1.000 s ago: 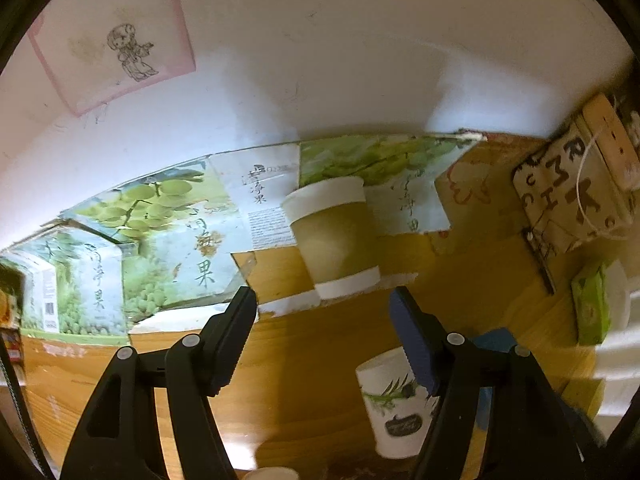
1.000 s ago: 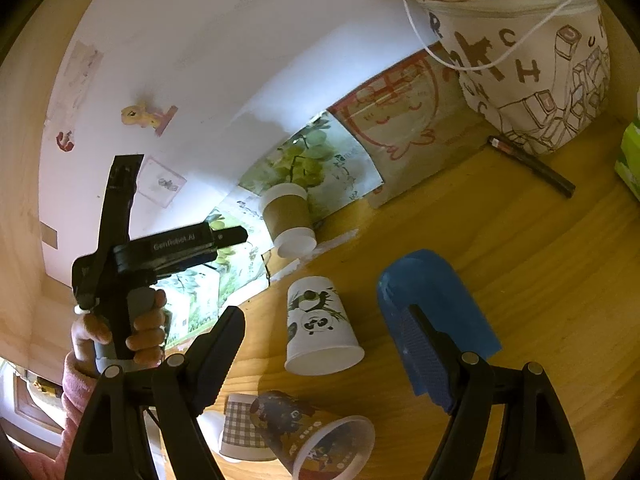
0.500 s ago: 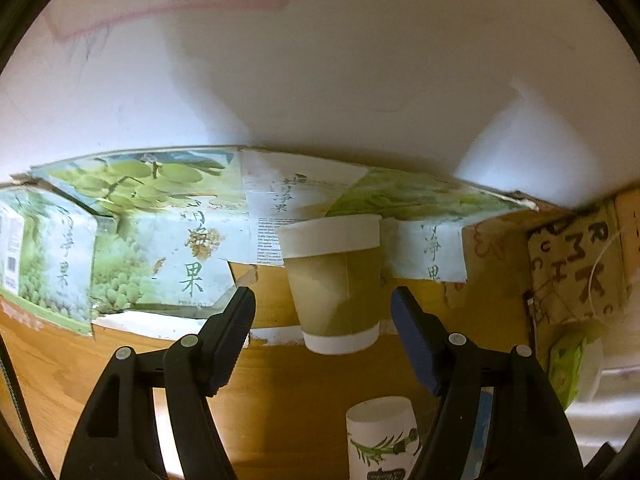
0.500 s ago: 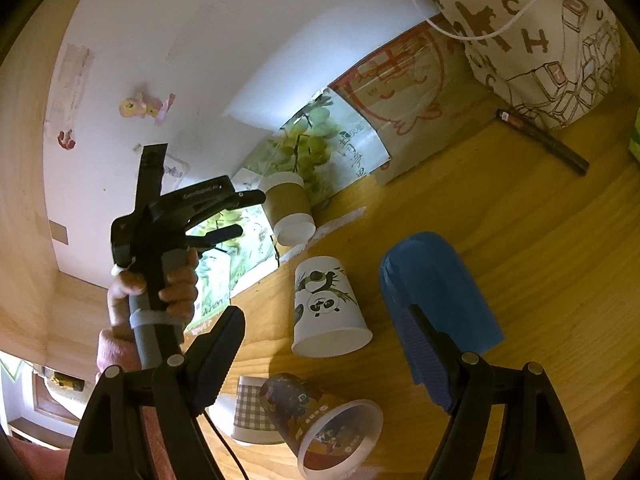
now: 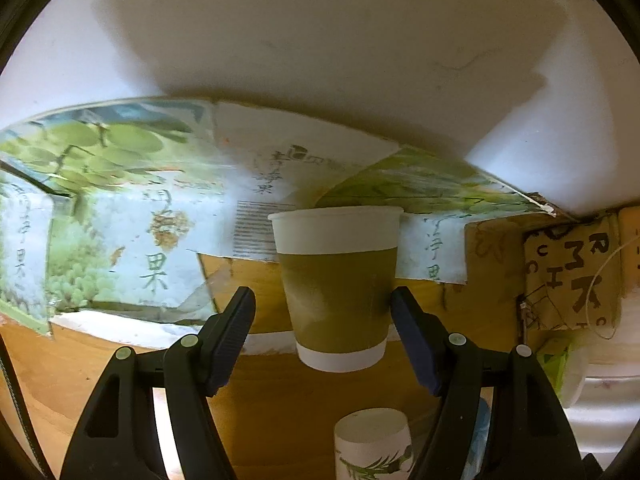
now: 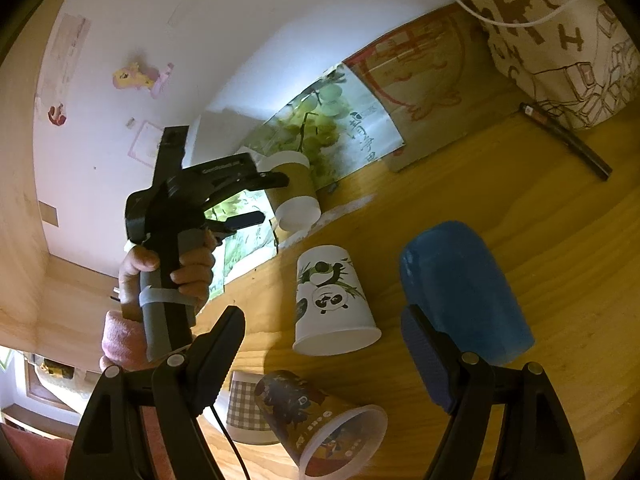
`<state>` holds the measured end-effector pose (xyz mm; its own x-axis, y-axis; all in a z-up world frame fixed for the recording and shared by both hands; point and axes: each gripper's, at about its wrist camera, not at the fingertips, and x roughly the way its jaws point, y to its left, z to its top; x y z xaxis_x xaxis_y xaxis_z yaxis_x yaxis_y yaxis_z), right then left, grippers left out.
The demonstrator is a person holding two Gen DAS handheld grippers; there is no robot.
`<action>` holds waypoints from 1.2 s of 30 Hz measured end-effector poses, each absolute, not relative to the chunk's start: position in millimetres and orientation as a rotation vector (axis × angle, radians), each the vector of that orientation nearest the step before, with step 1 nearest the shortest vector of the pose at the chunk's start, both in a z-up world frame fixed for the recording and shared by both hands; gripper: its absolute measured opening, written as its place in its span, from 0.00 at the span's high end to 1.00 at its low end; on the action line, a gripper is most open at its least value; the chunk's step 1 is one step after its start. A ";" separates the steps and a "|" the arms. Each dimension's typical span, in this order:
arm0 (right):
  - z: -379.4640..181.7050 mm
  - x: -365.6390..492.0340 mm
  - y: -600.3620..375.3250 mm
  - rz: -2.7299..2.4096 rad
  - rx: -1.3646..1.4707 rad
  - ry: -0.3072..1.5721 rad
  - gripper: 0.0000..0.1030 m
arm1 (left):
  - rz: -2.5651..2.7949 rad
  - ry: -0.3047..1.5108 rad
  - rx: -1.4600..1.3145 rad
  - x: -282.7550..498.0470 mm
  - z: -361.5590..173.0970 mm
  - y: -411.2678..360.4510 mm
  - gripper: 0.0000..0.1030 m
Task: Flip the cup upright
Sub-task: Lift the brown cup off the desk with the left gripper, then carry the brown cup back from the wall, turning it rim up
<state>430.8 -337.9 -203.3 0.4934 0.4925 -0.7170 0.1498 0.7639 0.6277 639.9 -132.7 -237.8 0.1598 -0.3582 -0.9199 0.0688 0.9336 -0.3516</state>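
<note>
A brown-sleeved white paper cup (image 5: 338, 288) stands on the wooden table by the grape-print cardboard, wide end up as seen in the left wrist view; it also shows in the right wrist view (image 6: 294, 190). My left gripper (image 5: 322, 320) is open, its jaws on either side of the cup; the right pad looks close to or touching the sleeve. In the right wrist view the left gripper (image 6: 264, 200) reaches the cup from the left. My right gripper (image 6: 324, 344) is open and empty, above an upside-down panda cup (image 6: 330, 300) and next to an upside-down blue cup (image 6: 460, 284).
A cartoon-print cup (image 6: 320, 420) lies on its side near a checked cup (image 6: 244, 408). A white leaf-print cup (image 5: 374, 444) stands upside down below the left gripper. A printed bag (image 6: 560, 40), a dark pen (image 6: 568, 144) and cardboard sheets (image 5: 120, 220) line the wall.
My left gripper has moved forward to the brown-sleeved cup, which now sits between its open jaws. The right gripper has barely moved.
</note>
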 end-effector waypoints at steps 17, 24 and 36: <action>-202.2 432.5 -332.8 0.226 0.679 1.068 0.21 | -0.376 1.381 -0.283 642.2 -245.9 -141.7 0.38; -201.9 432.4 -333.8 0.229 0.678 1.069 0.21 | -0.372 1.372 -0.265 642.1 -243.6 -141.2 0.40; -197.5 431.4 -326.4 0.247 0.645 1.066 0.21 | -0.395 1.336 -0.248 633.3 -221.4 -137.2 0.41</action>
<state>431.4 -326.4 -197.5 0.4777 0.4858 -0.7320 0.1138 0.7920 0.5999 633.3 -137.2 -221.4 0.1811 -0.4152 -0.8915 0.1358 0.9084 -0.3955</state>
